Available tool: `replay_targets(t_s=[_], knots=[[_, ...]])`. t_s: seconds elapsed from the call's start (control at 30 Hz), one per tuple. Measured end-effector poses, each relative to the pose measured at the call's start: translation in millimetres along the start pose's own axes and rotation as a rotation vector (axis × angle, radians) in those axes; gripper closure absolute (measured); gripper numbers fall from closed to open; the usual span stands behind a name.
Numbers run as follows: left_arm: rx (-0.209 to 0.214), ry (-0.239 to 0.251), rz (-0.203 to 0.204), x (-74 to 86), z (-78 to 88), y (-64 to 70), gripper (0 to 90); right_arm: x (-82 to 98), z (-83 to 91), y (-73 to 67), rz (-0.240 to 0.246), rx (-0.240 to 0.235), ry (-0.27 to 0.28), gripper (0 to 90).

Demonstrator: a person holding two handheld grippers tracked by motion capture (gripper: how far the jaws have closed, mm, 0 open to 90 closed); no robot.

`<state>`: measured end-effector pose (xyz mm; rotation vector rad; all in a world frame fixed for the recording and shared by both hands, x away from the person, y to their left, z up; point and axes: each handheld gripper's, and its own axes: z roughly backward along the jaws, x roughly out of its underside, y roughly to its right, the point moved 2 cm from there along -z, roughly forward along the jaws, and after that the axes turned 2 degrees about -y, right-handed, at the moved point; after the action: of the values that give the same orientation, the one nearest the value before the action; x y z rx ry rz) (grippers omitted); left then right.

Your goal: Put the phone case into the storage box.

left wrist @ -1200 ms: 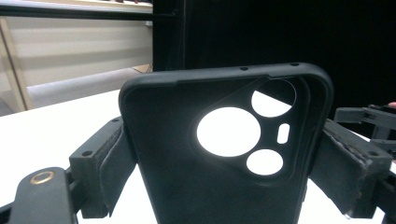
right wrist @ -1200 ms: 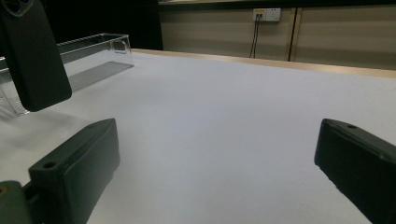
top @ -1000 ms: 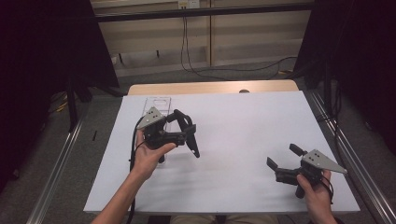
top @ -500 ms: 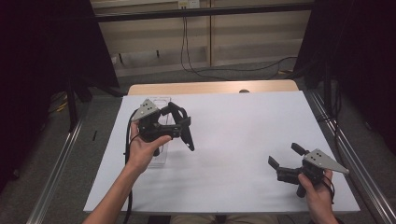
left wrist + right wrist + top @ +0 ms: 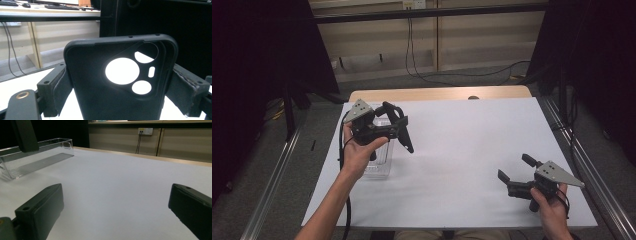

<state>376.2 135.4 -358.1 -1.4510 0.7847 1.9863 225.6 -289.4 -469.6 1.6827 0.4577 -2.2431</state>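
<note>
In the high view, the left gripper (image 5: 399, 131) is held up above the left side of the white table (image 5: 472, 150), gripped by the person's left hand (image 5: 359, 150), with its grey three-cornered plate turned toward the far left. Its jaws pinch a black phone case (image 5: 404, 134), which slants down and to the right from them, clear of the tabletop. Just beneath and near of that hand lies a clear plastic tray (image 5: 379, 167) on the table, partly covered by the hand and wrist. A black cable hangs from the gripper down along the forearm. The right gripper (image 5: 516, 169) sits low over the near right corner of the table, held by the right hand (image 5: 552, 210); its jaws are spread with nothing between them and point toward the left.

In the left gripper view, the phone case (image 5: 120, 82) stands upright between the two jaws, its inner face toward the camera, with round and oval lens cutouts showing the bright table through them. Both jaws press against its long edges.

In the right gripper view, the two jaws stand wide apart over bare white table (image 5: 120, 190). The clear plastic tray (image 5: 37, 157) lies at the far left, empty as far as can be seen, with the lower end of the phone case (image 5: 25, 135) hanging above it.
</note>
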Motion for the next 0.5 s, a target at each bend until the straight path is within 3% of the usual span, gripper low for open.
replay_targets(t_s=[0.5], knots=[[-0.064, 0.026, -0.013, -21.3, 11.5, -19.1, 14.1, 0.4, 1.3, 1.6, 0.032, 0.009, -0.001, 0.0]])
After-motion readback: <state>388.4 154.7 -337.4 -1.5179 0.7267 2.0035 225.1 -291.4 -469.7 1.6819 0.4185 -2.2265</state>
